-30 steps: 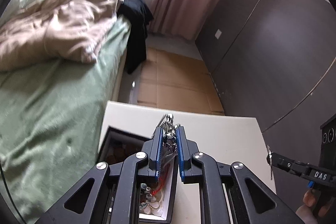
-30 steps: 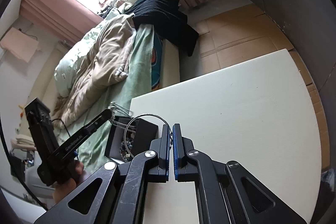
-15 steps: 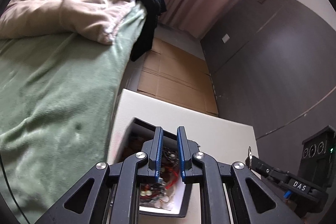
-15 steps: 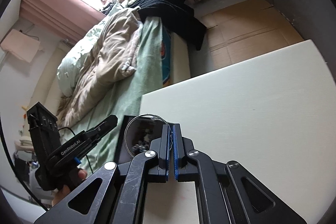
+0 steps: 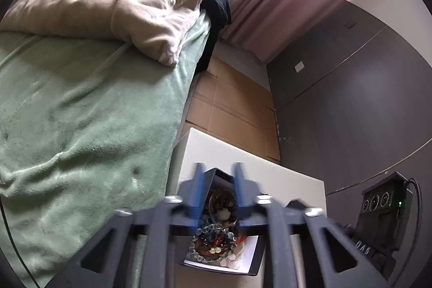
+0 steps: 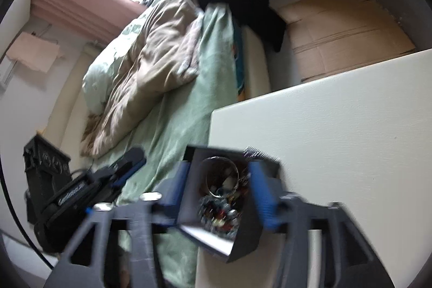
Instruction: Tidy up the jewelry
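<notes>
Over by the bed [image 5: 81, 126], the left tongs [image 5: 217, 188] hang spread apart and empty above the black box [image 5: 253, 255], which sits at the bench's [image 6: 337, 126] bed-side edge. Inside lies the jewelry [image 5: 213, 242]: a tangle of beads, chains and a thin metal bangle [image 6: 222, 176]. It looks light, slippery and prone to snagging; I'd pinch the stiff bangle at its rim, or one strand, not the heap. To the right, the right tongs [image 6: 220, 189] also gape wide, holding nothing, over the same box.
</notes>
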